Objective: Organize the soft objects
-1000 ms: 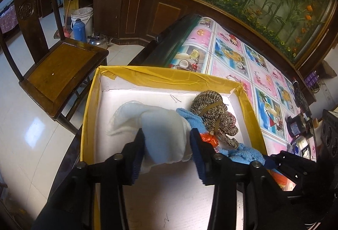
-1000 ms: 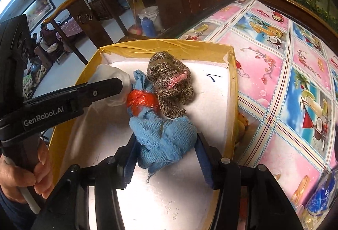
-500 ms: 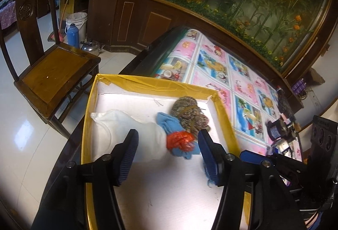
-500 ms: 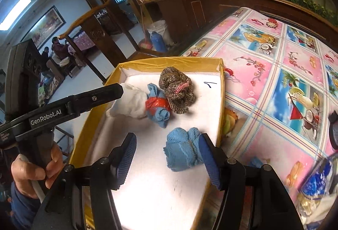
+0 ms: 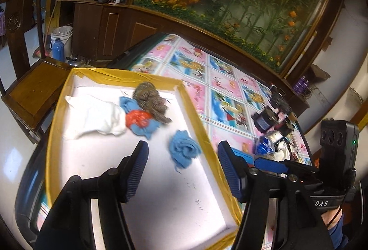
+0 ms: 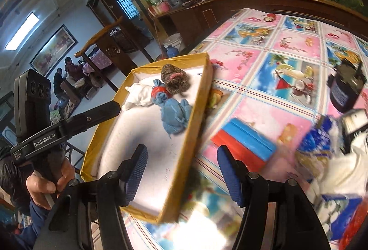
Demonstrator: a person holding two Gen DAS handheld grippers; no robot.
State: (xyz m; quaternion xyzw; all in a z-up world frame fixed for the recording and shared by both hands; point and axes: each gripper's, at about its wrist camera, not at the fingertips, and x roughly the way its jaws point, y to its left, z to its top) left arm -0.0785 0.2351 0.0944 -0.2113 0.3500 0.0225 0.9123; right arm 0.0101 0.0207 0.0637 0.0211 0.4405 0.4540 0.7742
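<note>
A white tray with a yellow taped rim (image 5: 195, 116) holds several soft things. A white cloth (image 5: 96, 116) lies at its left. Beside it are a blue and red cloth (image 5: 140, 121) and a brown knitted piece (image 5: 149, 98). A balled blue cloth (image 5: 184, 149) lies apart, nearer the right rim. My left gripper (image 5: 182, 158) hovers back from them, its jaws opening with nothing between the pads. My right gripper (image 6: 181, 158) is open and empty over the tray's right rim (image 6: 202, 98). The blue cloth (image 6: 174, 114) lies well ahead of it.
A wooden chair (image 5: 34, 89) stands left of the tray. On the pictured tablecloth (image 6: 287, 43) to the right lie a red and blue block (image 6: 243, 144), a black container (image 6: 345, 93) and a blue and white bag (image 6: 322, 142). A hand (image 6: 46, 183) holds the left gripper.
The left gripper let go of the white cloth and the right let go of the blue cloth. Both drew back and rose with jaws wider. The cloths lie in the tray.
</note>
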